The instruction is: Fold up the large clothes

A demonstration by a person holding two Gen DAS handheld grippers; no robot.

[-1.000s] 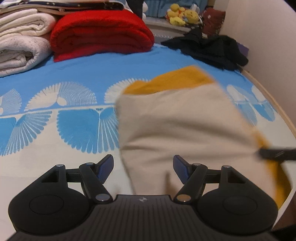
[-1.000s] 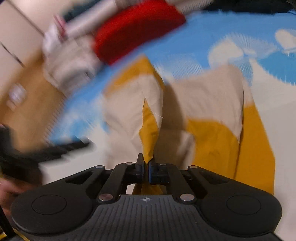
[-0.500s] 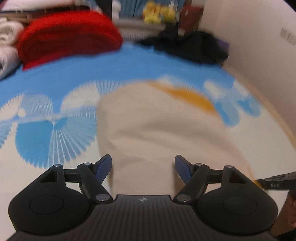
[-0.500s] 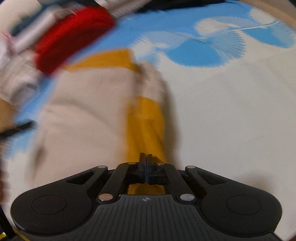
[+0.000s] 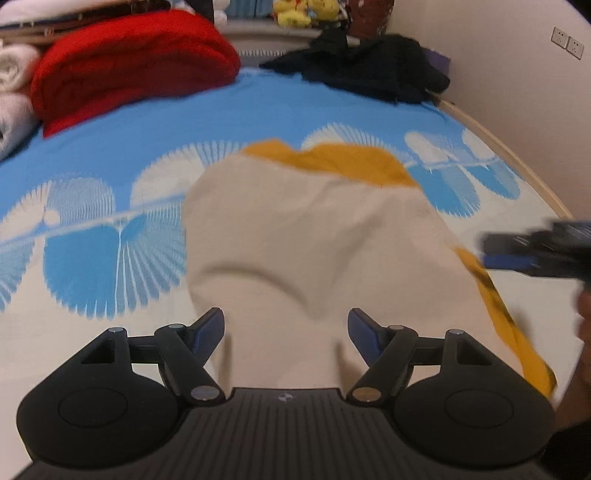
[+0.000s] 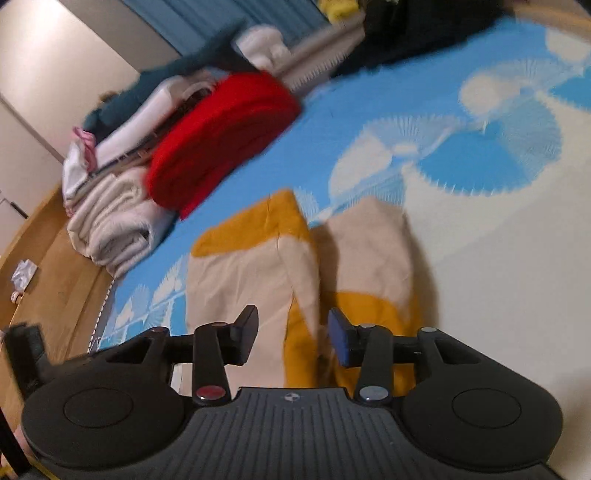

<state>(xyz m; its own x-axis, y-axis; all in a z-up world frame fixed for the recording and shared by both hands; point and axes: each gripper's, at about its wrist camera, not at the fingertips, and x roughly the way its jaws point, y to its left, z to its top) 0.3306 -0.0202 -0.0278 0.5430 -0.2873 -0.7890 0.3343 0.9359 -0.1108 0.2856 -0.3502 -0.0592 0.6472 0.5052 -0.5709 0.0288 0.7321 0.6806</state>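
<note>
A beige garment with mustard-yellow panels (image 5: 314, 240) lies folded on the blue and white bed sheet (image 5: 110, 147). My left gripper (image 5: 286, 317) is open just above the garment's near end; beige cloth runs under the gap and the pads do not press it. In the right wrist view the garment (image 6: 251, 266) shows a mustard fold running up between the fingers. My right gripper (image 6: 292, 317) has its jaws opening, with that fold between them but not pinched. In the left wrist view the right gripper (image 5: 535, 251) shows blurred at the garment's right edge.
At the head of the bed lie a folded red blanket (image 5: 129, 66), rolled white blankets (image 5: 14, 92) and a heap of black clothes (image 5: 369, 66). Yellow plush toys (image 5: 303, 14) sit behind. The bed's wooden edge (image 5: 517, 158) and a wall run along the right.
The right gripper, shut on the mustard edge before, has parted its jaws and let it go. The garment has come down flatter on the bed. Both grippers have shifted and sunk slightly.
</note>
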